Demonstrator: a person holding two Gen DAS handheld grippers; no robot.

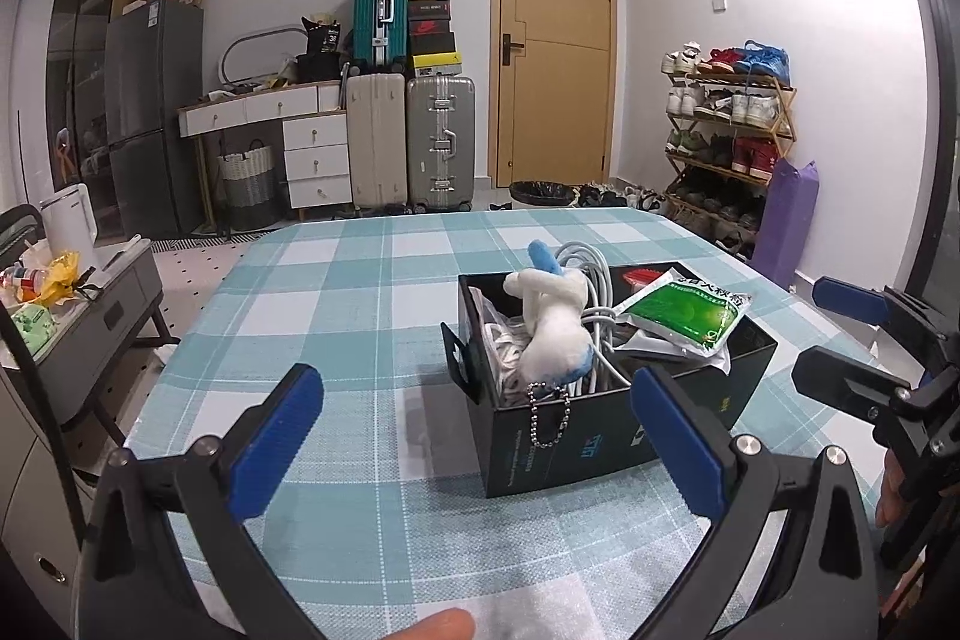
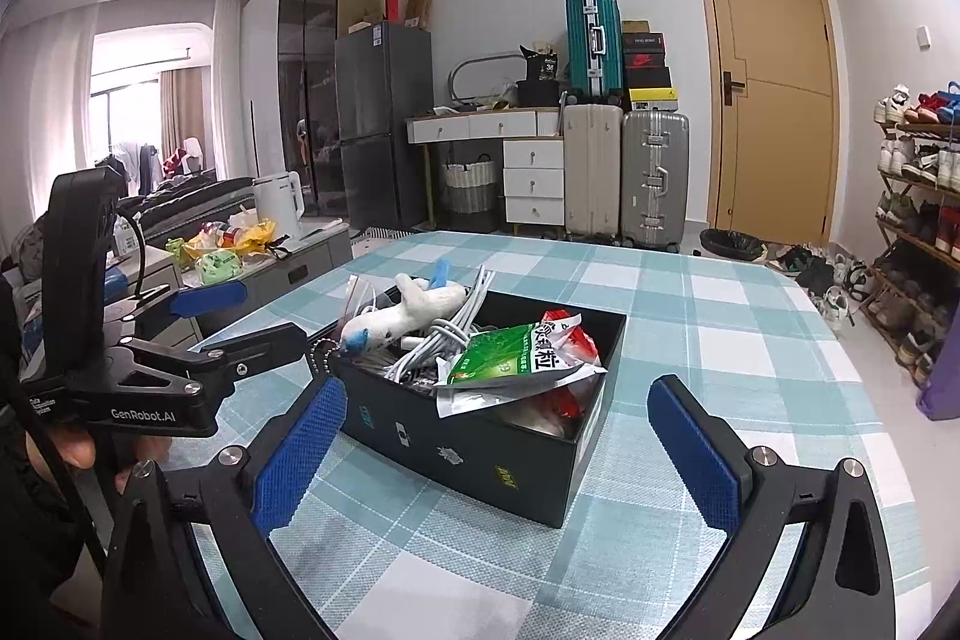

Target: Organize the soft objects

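Both grippers, left (image 1: 477, 436) and right (image 2: 495, 451), spread wide, empty, hovering near black cardboard box (image 2: 480, 445). White-blue plush toy (image 1: 555, 325), white cables (image 2: 444, 340), green sachet (image 2: 516, 352) already inside. Checked tablecloth (image 1: 360, 292) beyond bare; sorting looks nearly finished.

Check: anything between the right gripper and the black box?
Nothing: in the right wrist view only bare checkered tablecloth separates the open right gripper from the black box.

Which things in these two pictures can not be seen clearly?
- Bottom of the black box: both views, hidden under plush toy, white cables and green packet.
- Packet's print: right wrist view, too small.
- Red packet: mostly covered by the green one.
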